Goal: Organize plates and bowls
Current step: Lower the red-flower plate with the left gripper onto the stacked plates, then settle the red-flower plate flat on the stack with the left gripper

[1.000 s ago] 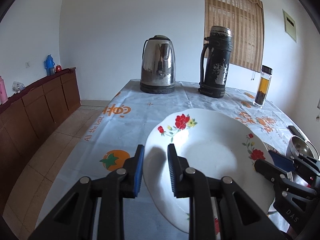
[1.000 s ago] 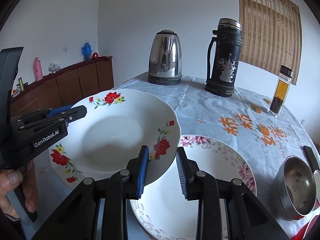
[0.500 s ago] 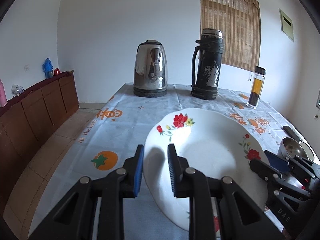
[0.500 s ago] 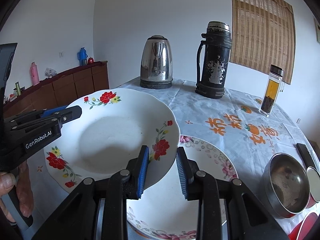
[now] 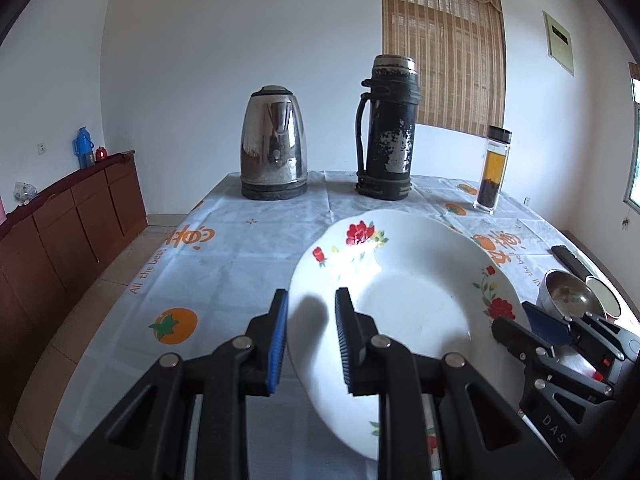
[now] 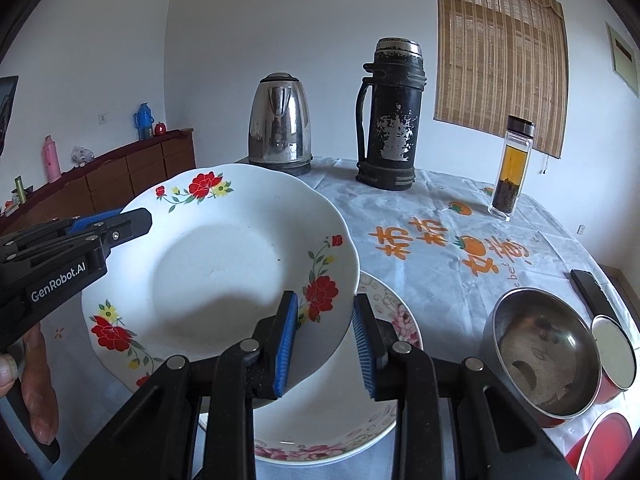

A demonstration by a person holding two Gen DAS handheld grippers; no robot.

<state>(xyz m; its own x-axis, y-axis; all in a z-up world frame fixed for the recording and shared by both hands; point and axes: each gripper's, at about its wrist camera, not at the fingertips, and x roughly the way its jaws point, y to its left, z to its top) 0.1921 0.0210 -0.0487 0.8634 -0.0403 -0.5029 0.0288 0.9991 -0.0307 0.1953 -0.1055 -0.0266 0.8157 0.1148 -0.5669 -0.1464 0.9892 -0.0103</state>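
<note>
Both grippers have carried the red-flowered plate (image 6: 216, 264) sideways across the counter (image 5: 248, 256) since the earlier pictures: the kettle (image 5: 274, 144) and the black flask (image 5: 388, 128) now stand further right in both views, and the plate's grip has not changed.

The left gripper (image 5: 310, 336) has its fingers (image 5: 280, 332) set narrow on the plate's left rim, one blue pad outside the edge and the other over the inner slope. The right gripper (image 6: 324, 332) holds the opposite rim in the same way, its fingers (image 6: 287, 340) close together with the rim and a red flower between them. In the right wrist view the rim seems to lie against the left pad; whether the right pad also touches it I cannot tell.

The plate is round, so it has no real long axis. It hangs face up, above the counter, tilted a little, its far edge toward the kettle. The line from one pair of fingers to the other runs straight across its hollow.

Under the right fingers, and partly covered by the held plate, a pink-flowered plate (image 6: 344, 412) lies flat on the counter. To the right of these fingers stands a steel bowl (image 6: 540, 352), with a red container (image 6: 614, 350) touching its far side. Beyond the fingers, near the counter's right edge, stands a glass tea bottle (image 6: 512, 168). A person's hand (image 6: 28, 384) grips the left gripper's handle.
</note>
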